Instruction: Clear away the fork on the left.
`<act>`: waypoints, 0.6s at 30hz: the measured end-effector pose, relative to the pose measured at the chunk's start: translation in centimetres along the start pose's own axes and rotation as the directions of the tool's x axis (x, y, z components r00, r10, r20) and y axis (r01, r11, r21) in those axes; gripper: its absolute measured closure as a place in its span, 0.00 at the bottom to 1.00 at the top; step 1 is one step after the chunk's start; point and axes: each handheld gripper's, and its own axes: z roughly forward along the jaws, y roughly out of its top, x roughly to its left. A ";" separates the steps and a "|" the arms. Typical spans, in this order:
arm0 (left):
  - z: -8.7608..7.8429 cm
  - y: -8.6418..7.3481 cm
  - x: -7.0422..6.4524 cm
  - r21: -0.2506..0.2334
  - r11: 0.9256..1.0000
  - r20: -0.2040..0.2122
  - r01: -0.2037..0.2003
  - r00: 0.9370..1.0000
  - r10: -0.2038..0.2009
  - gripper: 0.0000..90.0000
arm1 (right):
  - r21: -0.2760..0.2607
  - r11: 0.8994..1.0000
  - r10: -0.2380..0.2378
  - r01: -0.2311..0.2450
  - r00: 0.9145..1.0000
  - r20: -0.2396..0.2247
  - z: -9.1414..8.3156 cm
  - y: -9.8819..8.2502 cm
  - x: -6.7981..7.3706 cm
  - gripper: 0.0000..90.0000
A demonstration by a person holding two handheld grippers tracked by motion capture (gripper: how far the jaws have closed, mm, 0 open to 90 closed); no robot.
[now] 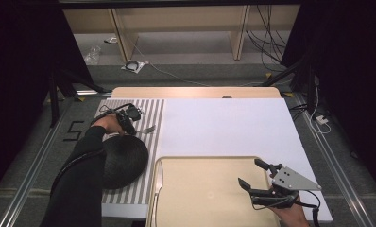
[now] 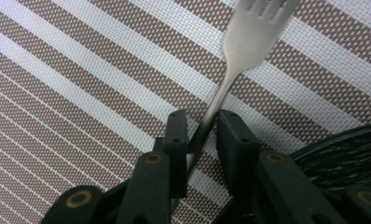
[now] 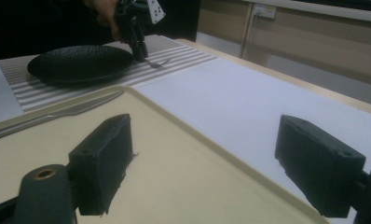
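Matte silver fork (image 2: 249, 42), slim-necked; left claw (image 2: 200, 133) pinching its handle; right claw (image 3: 207, 163) gaping, empty.

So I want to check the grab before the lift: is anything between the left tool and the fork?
Nothing visible is in the way. In the left gripper view the left tool has its jaws on either side of the fork handle on the striped placemat. The black plate lies beside it, not between them.
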 end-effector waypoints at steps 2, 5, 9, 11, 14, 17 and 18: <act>0.0 0.0 0.0 -0.001 1.000 0.003 -0.002 1.000 0.002 0.83 | -0.002 1.000 -0.005 0.005 1.000 0.000 0.0 0.0 0.0 0.22; 0.0 0.0 -0.1 0.000 1.000 0.007 -0.008 1.000 0.008 0.86 | -0.009 1.000 -0.005 0.005 1.000 -0.001 0.1 0.0 0.0 0.22; 0.0 0.1 -0.2 0.004 1.000 0.013 -0.013 1.000 0.013 0.91 | -0.007 1.000 0.000 0.000 1.000 -0.001 0.1 0.0 0.0 0.22; 0.0 0.1 -0.3 0.000 1.000 0.011 -0.015 1.000 0.015 0.92 | -0.009 1.000 -0.001 0.001 1.000 -0.001 0.1 0.0 0.0 0.22; 0.0 0.1 -0.3 0.005 1.000 0.003 -0.030 1.000 0.030 0.93 | -0.006 1.000 0.000 0.000 1.000 -0.001 0.1 0.0 0.0 0.22; 0.0 0.1 -0.3 0.002 0.999 -0.003 -0.037 0.999 0.037 0.94 | -0.005 1.000 0.003 -0.003 1.000 -0.001 0.1 -0.1 -0.1 0.22; -0.1 0.2 -0.3 0.003 0.999 -0.011 -0.036 0.999 0.036 0.94 | -0.007 1.000 0.004 -0.004 1.000 -0.002 0.1 -0.1 -0.1 0.22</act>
